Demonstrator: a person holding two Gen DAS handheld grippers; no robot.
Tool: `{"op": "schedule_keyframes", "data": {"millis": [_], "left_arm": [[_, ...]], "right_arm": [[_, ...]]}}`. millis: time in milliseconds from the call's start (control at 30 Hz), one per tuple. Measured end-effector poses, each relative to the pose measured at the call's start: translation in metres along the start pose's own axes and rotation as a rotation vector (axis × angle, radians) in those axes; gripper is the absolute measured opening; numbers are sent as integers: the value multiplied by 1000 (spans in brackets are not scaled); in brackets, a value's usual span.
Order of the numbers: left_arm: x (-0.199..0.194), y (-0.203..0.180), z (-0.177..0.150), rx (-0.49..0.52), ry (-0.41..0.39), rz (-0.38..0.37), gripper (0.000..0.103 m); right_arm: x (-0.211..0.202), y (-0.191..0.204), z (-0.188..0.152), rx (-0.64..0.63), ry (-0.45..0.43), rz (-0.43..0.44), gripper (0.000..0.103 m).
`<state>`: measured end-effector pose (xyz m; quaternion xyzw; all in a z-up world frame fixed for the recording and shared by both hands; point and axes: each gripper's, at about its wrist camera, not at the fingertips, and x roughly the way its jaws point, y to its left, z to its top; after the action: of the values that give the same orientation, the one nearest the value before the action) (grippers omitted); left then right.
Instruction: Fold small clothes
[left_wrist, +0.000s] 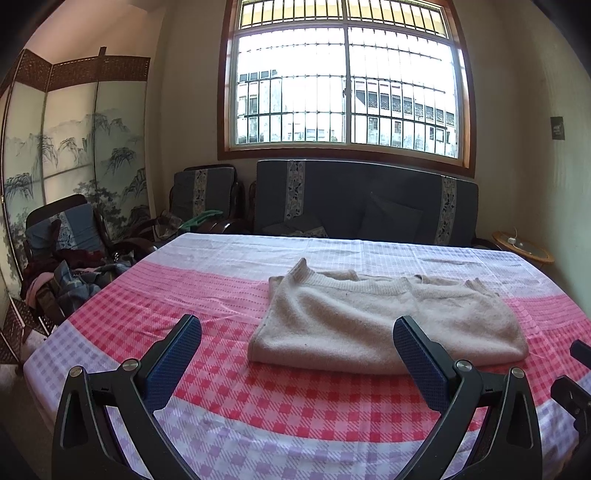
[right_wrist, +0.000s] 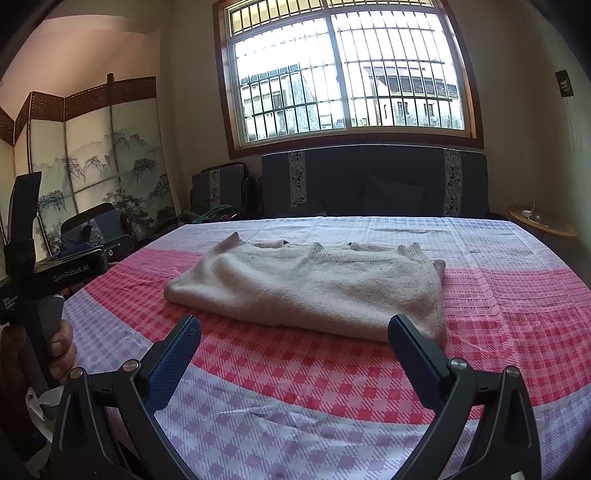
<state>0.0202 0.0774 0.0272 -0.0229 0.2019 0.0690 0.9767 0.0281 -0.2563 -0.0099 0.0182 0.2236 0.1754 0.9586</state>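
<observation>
Nearest, both sets of fingers stand wide apart and hold nothing: left gripper (left_wrist: 297, 345) and right gripper (right_wrist: 294, 341) hover over the near band of the checked cloth (right_wrist: 332, 398) covering the counter. Just beyond lies the cream sweater (left_wrist: 376, 321), folded, long axis running left to right, ribbed edges on the far side. It sits ahead and right of the left gripper, ahead and centred for the right. Neither touches it.

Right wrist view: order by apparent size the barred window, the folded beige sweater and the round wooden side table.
1. Barred window, largest.
2. Folded beige sweater, though nearness to the camera enlarges it.
3. Round wooden side table, smallest, partly cut off behind the checked tablecloth.
</observation>
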Motion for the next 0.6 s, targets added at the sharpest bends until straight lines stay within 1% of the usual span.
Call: {"op": "schedule_keyframes", "data": {"millis": [367, 533, 600], "left_arm": [[15, 0, -1, 18, 8, 8, 103], [29, 0, 0, 22, 13, -2, 103], [36, 0, -1, 21, 23, -2, 103]], "right_arm": [[8, -4, -1, 7, 12, -17, 101], [16, -4, 4, -20, 18, -82, 101], [20, -6, 6, -22, 19, -84, 101]]}}
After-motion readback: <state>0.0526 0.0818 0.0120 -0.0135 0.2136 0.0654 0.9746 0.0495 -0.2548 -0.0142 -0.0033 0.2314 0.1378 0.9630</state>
